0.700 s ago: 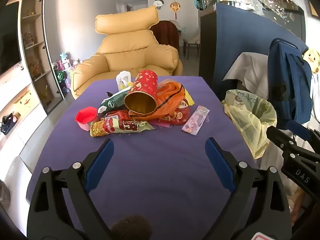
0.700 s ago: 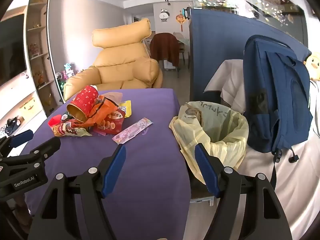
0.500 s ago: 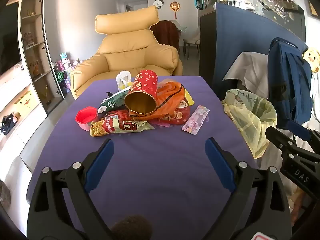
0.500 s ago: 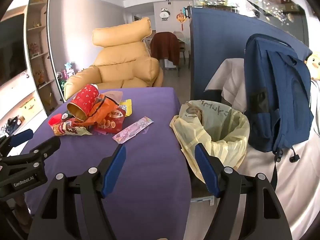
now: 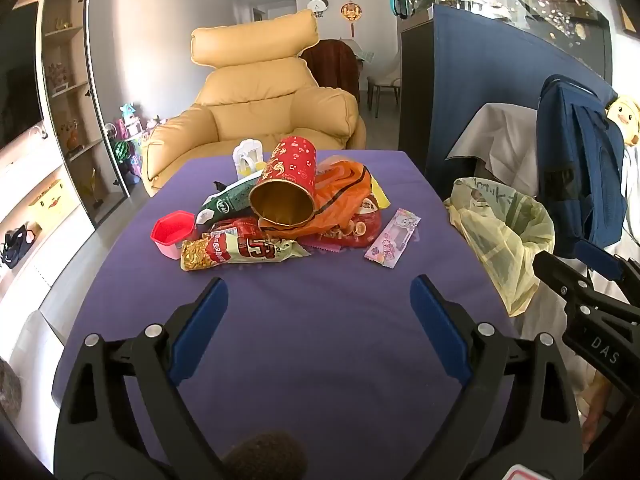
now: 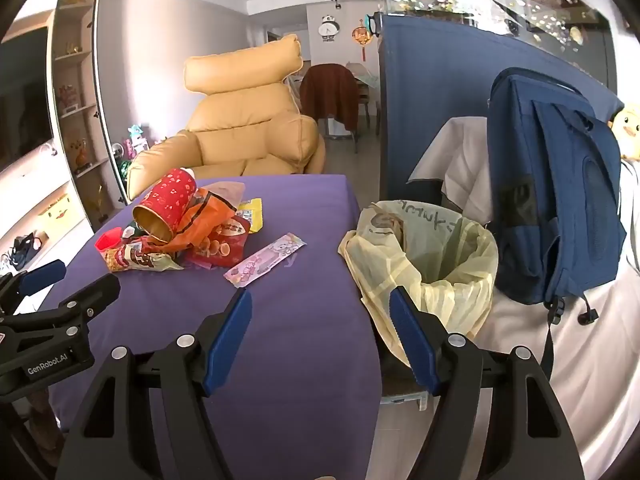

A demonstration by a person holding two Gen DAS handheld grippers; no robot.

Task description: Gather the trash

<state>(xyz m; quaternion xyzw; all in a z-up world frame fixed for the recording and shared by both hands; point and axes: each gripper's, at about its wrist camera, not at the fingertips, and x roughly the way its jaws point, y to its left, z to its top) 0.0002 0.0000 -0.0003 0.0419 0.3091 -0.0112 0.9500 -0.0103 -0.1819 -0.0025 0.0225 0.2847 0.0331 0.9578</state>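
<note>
A pile of trash lies on the purple table [image 5: 320, 340]: a red paper tube [image 5: 286, 192] on its side, an orange wrapper [image 5: 344, 196], a noodle snack bag [image 5: 240, 250], a green packet [image 5: 228, 202], a pink cup [image 5: 173, 233] and a pink candy wrapper [image 5: 393, 237]. A bin lined with a yellow bag [image 6: 432, 256] stands at the table's right edge. My left gripper [image 5: 318, 300] is open and empty, short of the pile. My right gripper [image 6: 320, 312] is open and empty over the table's right edge, beside the bin.
A blue backpack [image 6: 552, 184] leans on white cloth right of the bin. A tan armchair [image 5: 256, 112] stands behind the table. Shelves [image 5: 68, 100] line the left wall. A dark blue partition [image 6: 432, 92] rises behind the bin.
The right gripper has edged slightly forward and up. The left gripper and the trash have not moved.
</note>
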